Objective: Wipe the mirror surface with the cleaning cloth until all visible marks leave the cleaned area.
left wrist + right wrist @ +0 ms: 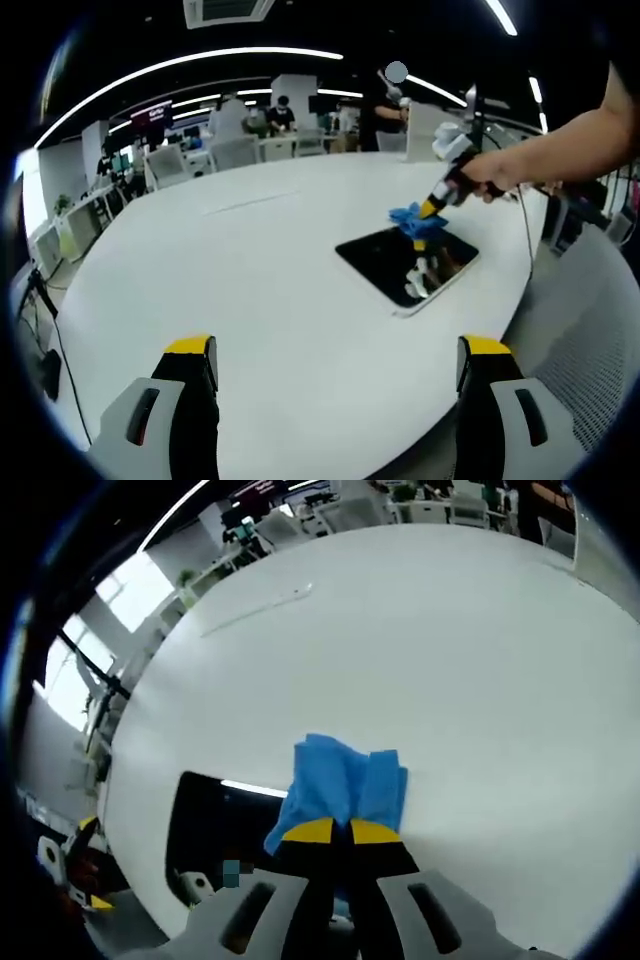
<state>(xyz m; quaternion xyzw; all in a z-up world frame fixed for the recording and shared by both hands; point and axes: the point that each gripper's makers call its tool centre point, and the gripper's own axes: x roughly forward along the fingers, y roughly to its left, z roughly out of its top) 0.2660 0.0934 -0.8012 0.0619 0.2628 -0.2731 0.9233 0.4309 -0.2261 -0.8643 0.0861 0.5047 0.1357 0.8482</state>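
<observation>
The right gripper (345, 832) has its jaws clamped on the blue cloth (345, 780), pressing it at the far edge of the mirror (400, 262) lying flat on the white table (250, 260). The left gripper (335, 375) hangs back, jaws wide apart and empty. Wiping looks underway, not finished; whether marks remain I cannot tell.

room: open-plan office | ceiling: dark, long curved light strips (200, 62), vent panel (228, 10) | furniture: large white oval table (250, 260); far desks with white chairs (235, 152) | wall screen (152, 115) far left | windows (125, 595) bright, left side
</observation>
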